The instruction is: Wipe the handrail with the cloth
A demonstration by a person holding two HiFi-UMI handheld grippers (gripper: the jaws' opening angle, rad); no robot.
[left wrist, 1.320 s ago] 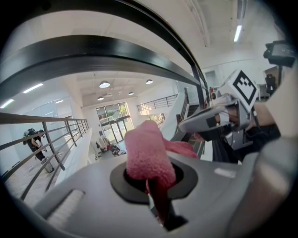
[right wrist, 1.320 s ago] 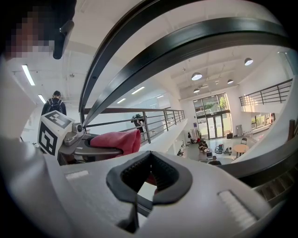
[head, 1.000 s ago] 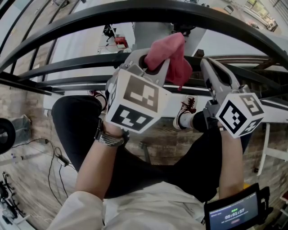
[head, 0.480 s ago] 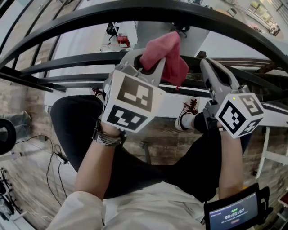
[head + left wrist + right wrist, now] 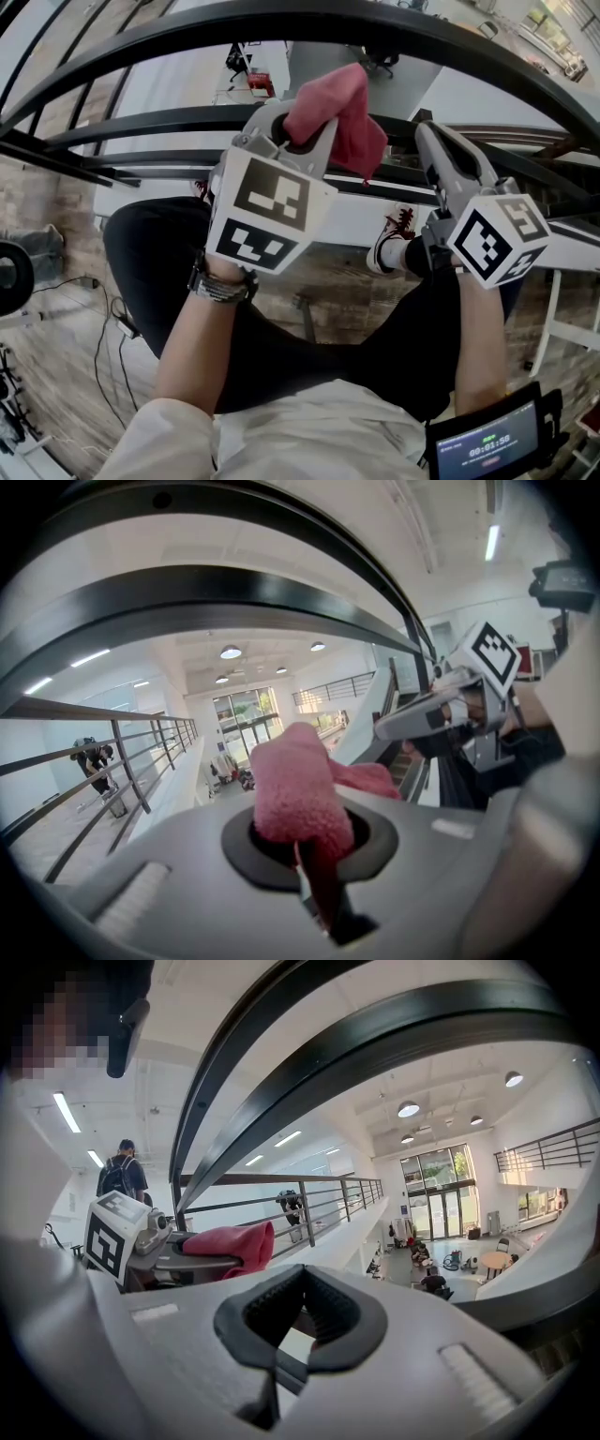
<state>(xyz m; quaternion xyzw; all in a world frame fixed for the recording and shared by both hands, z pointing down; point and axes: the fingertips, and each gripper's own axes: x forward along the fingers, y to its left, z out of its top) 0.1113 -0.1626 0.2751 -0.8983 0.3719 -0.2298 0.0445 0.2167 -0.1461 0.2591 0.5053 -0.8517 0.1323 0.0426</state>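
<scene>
Head view: left gripper is clamping a pink cloth just below the black handrail; right gripper is hovering beside it.
Left gripper view: jaws are pinching the cloth, handrail arching overhead.
Right gripper view: jaws are resting together, empty; cloth is showing at left.

Grey left gripper and right gripper, checkered marker cubes, black trousers, bracelet
</scene>
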